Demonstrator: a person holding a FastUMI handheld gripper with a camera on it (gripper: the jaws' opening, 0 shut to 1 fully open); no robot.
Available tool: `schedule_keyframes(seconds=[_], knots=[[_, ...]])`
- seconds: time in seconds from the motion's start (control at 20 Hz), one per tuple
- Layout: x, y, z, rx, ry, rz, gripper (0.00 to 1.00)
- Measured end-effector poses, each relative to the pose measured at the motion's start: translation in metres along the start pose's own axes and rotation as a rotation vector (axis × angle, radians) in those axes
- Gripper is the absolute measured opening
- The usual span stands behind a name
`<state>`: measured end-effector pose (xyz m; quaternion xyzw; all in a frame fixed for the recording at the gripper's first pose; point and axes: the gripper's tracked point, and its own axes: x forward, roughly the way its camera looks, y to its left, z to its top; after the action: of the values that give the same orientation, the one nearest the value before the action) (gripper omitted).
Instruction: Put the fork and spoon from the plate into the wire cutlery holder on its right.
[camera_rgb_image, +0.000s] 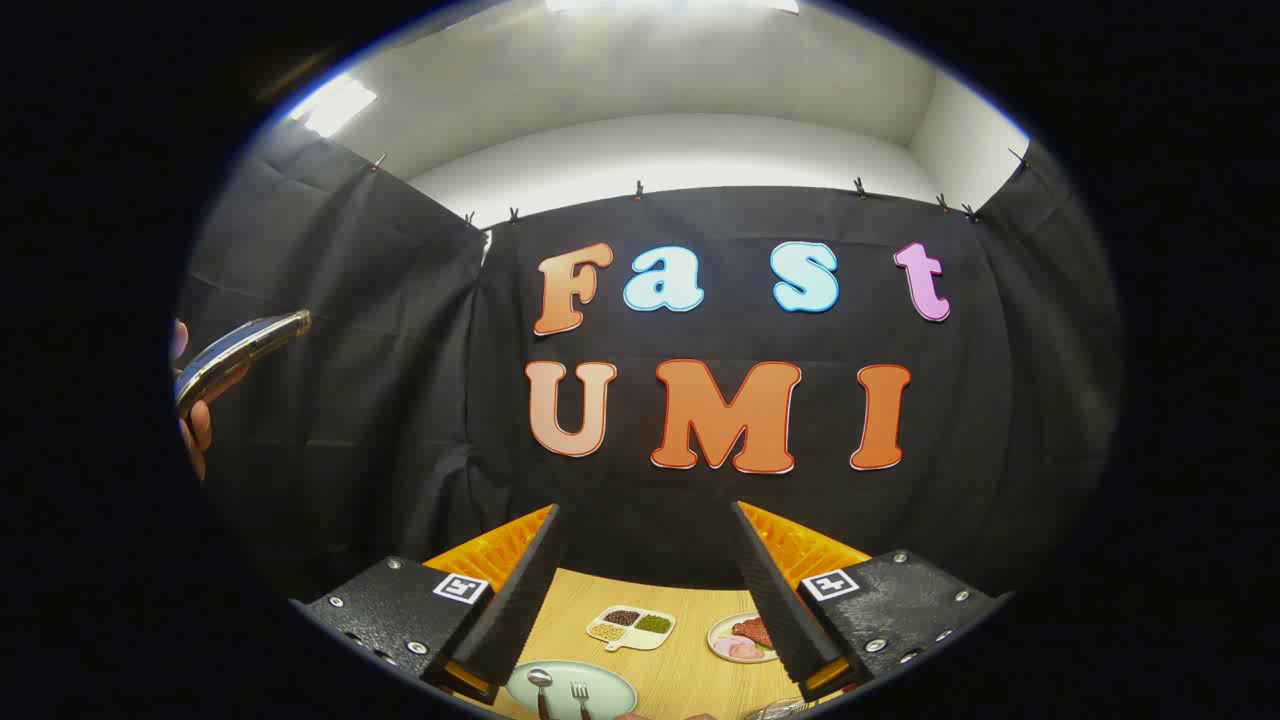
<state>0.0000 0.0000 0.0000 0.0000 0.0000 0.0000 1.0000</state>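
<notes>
Black cloth walls enclose the booth, and we see a wooden table (690, 672) below them. We note the gripper (645, 560) raised above the table, its fingers spread wide apart and holding nothing. Between them, low down, we see a pale plate (610, 690) carrying the spoon (540, 682) and the fork (580, 692) side by side. Beyond it lie a divided tray (631, 627) and a food plate (738, 638). The wire cutlery holder (785, 709) shows partly, right of the pale plate. A hand (195, 420) holds a phone (240, 352) at left.

No readable words or numbers stood on the plate (610, 678), the fingers (520, 590) or the phone (240, 350).
</notes>
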Motion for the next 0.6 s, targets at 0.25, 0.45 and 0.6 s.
schedule_keyframes(seconds=[0.25,0.45,0.6], knots=[[-0.0027,-0.0004,-0.0002,-0.002,-0.001,0.001,0.98],[-0.0049,-0.0020,-0.0014,0.000,0.001,0.000,0.98],[-0.0057,-0.0022,-0.0039,0.002,0.008,0.008,0.98]])
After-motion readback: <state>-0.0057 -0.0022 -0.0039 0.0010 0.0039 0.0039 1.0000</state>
